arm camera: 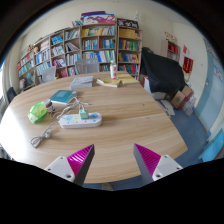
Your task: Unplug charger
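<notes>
We saw one round wooden desk ahead of the bookshelves, and on it one white power strip lying beyond the fingers and off to their left, long axis running roughly left-right across our line of approach, with what looked like one charger plugged into its top, too small to be sure. Also counted: one green object and one blue book further left, one loose cable near the desk edge. Our gripper hung released, two pink fingers spread wide, holding nothing, well apart from the strip.
</notes>
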The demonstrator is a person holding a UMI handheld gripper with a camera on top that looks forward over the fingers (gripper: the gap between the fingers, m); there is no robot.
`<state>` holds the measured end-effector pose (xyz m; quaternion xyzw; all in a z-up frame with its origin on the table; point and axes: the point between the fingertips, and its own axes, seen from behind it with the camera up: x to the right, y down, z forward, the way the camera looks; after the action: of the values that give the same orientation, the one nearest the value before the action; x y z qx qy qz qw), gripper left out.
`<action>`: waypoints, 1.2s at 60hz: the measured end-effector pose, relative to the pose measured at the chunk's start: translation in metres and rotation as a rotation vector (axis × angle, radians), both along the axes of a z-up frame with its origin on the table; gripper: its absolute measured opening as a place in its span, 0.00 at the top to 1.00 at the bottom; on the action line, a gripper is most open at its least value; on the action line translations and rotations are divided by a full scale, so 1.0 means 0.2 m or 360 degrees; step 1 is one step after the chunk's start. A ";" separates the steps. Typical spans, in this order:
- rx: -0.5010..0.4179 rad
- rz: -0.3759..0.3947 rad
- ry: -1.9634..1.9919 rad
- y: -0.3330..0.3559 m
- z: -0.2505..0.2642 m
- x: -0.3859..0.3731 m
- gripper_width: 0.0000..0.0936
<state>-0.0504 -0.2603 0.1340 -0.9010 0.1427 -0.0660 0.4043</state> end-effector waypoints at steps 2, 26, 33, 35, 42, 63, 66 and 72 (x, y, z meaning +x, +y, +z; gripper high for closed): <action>0.0004 0.0009 -0.0009 0.05 -0.05 0.03 0.11; 0.0104 0.0296 0.0052 0.64 -0.27 -0.21 0.12; 0.0186 0.0369 0.0106 0.93 -0.35 -0.30 0.12; 0.0191 0.0389 0.0102 1.00 -0.38 -0.31 0.13; 0.0245 0.0449 -0.0047 1.18 -0.41 -0.31 0.17; 0.0135 0.0308 -0.0029 1.31 -0.54 -0.33 0.67; 0.0097 0.0294 -0.0018 1.30 -0.55 -0.34 0.70; 0.0047 0.0286 0.0004 1.30 -0.54 -0.33 0.71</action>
<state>-0.1169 -0.0003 0.0266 -0.9042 0.0627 -0.0262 0.4217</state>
